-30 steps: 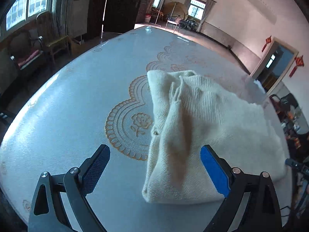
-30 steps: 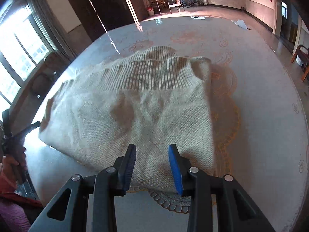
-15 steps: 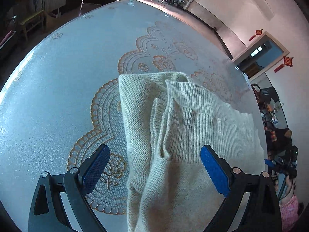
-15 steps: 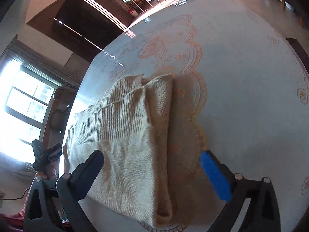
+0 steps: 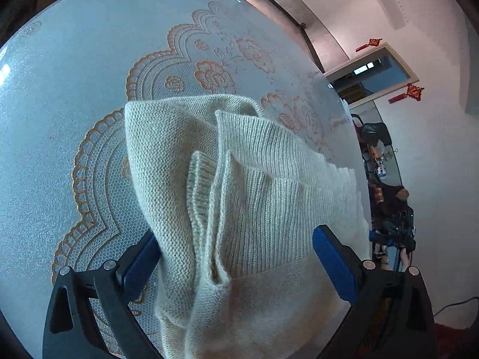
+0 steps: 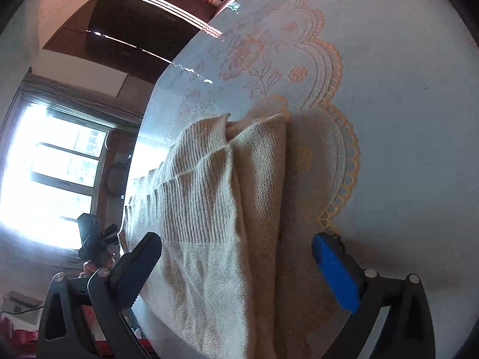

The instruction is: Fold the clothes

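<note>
- Our left gripper (image 5: 236, 264) stands spread wide, clasping nothing; the folded cream sweater (image 5: 239, 197) lies between its blue pads, and its left fold edge overlaps the left pad (image 5: 140, 264) in view; contact we cannot tell.
- Our right gripper (image 6: 236, 266) is likewise released, fingers apart, the sweater's folded edge between them, clear of the right pad (image 6: 335, 272).
- The sweater rests flat on the round table (image 5: 60, 95), over its orange lace-pattern cloth (image 6: 338, 68).
- Beyond the table's rim we see a bright window (image 6: 54, 176).

Cream knit sweater (image 5: 257, 209), folded in layers, ribbed hem uppermost, lying on table
</note>
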Demonstrator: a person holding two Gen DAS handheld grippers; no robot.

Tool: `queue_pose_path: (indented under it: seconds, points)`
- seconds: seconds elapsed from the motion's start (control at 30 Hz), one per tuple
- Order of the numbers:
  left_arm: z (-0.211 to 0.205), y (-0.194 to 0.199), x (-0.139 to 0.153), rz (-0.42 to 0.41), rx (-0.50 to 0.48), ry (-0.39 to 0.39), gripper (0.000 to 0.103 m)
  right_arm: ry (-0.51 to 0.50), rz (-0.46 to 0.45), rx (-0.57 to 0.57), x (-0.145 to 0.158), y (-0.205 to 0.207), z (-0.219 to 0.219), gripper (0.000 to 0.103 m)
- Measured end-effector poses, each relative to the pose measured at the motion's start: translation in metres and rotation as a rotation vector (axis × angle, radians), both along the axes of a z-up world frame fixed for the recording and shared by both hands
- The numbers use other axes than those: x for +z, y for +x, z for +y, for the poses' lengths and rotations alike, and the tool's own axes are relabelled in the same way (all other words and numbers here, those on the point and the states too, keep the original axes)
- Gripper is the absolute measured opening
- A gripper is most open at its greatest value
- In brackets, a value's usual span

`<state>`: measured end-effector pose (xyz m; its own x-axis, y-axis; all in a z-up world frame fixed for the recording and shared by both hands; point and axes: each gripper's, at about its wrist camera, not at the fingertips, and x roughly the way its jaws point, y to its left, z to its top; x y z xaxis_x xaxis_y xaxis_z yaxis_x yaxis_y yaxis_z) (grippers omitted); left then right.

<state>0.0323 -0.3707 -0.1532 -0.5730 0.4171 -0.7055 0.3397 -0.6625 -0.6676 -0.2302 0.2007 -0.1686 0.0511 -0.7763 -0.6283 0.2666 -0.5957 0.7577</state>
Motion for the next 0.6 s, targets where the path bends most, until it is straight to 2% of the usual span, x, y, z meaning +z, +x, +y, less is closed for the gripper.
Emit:
queue_pose_path:
  seconds: [0.1,0.2,0.27,0.33,0.37,0.43,0.47,0.5,0.53,0.57,0.6]
  points:
    - [-0.002,-0.001,0.0,0.017,-0.027,0.028,0.099,-0.084,-0.074,0.03,-0.008,-0.004,-0.009,0.102]
    - [-0.004,0.004,0.001,0.048,-0.033,0.04,0.099,-0.06,-0.051,0.047,-0.005,-0.005,-0.018,0.101]
    - [-0.004,0.004,0.0,0.058,-0.027,0.052,0.099,-0.032,-0.023,0.05,-0.001,0.0,-0.021,0.094]
    - [-0.005,0.004,0.0,0.061,-0.033,0.056,0.099,0.002,-0.013,0.055,-0.002,0.001,-0.026,0.072]
    - [-0.005,0.003,0.0,0.06,-0.038,0.056,0.099,0.018,-0.011,0.057,-0.001,-0.001,-0.028,0.069]
    - [-0.004,0.001,0.002,0.052,-0.053,0.036,0.096,0.052,-0.017,0.057,0.0,-0.004,-0.032,0.055]
    - [-0.003,0.002,0.002,0.041,-0.052,-0.002,0.093,0.076,-0.022,0.054,-0.001,-0.006,-0.032,0.048]
    - [-0.001,0.002,0.003,0.029,-0.052,-0.043,0.079,0.104,-0.028,0.049,-0.002,-0.007,-0.031,0.033]
    - [0.0,0.002,0.004,0.017,-0.051,-0.084,0.05,0.111,-0.044,0.042,-0.004,-0.008,-0.029,0.022]
    - [0.0,0.002,0.002,0.012,-0.04,-0.098,0.038,0.105,-0.066,0.033,-0.006,-0.009,-0.027,0.022]
    - [0.0,0.003,0.0,0.007,-0.028,-0.111,0.035,0.091,-0.088,0.027,-0.009,-0.009,-0.026,0.019]
